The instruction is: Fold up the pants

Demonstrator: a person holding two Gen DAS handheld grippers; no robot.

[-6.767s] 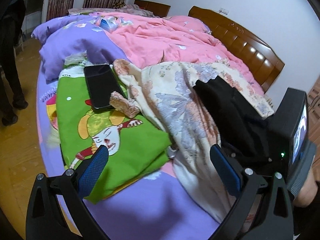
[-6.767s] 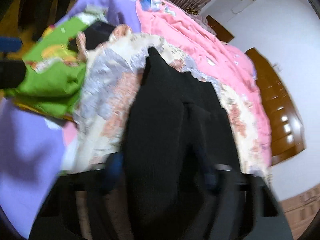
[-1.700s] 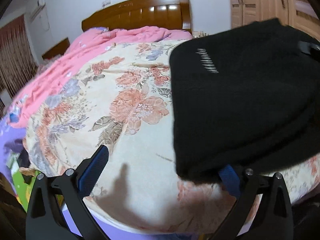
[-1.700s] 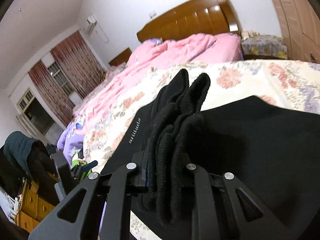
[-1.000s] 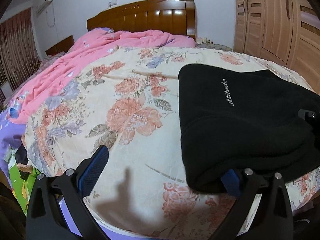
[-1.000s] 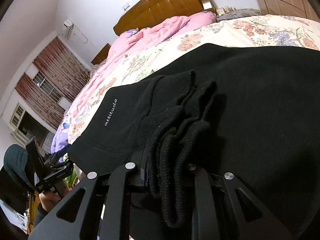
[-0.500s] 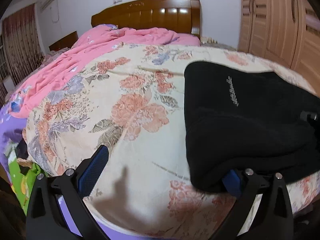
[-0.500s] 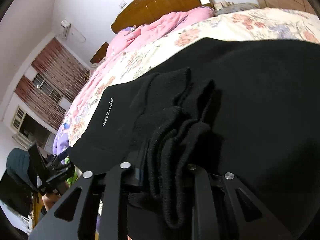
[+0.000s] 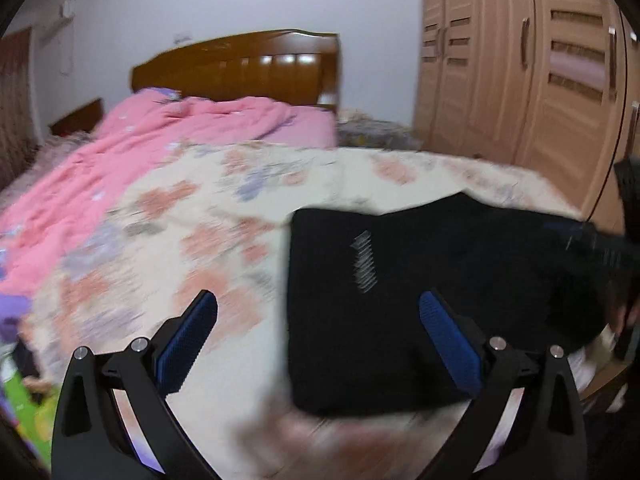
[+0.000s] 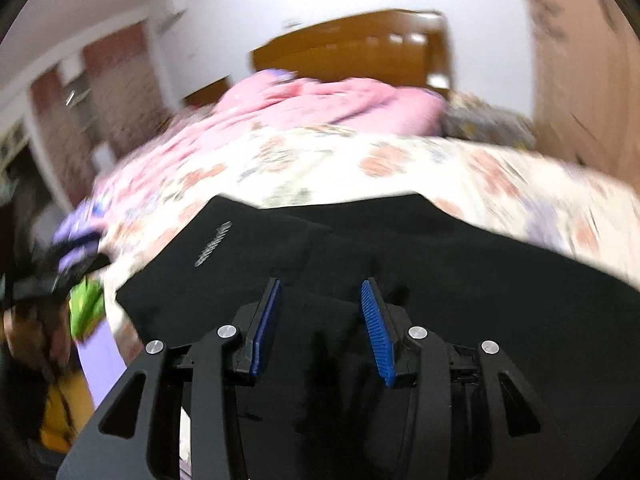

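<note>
Floral quilt (image 9: 224,216); black pants (image 9: 420,280) folded flat, apparently released. Left gripper (image 9: 316,332) wide; right gripper (image 10: 320,312) just opening, empty.

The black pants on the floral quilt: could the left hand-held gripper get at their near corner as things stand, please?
Probably yes. The left hand-held gripper is wide open and empty, the black pants lie flat on the floral quilt just ahead, and nothing sits between them.
</note>
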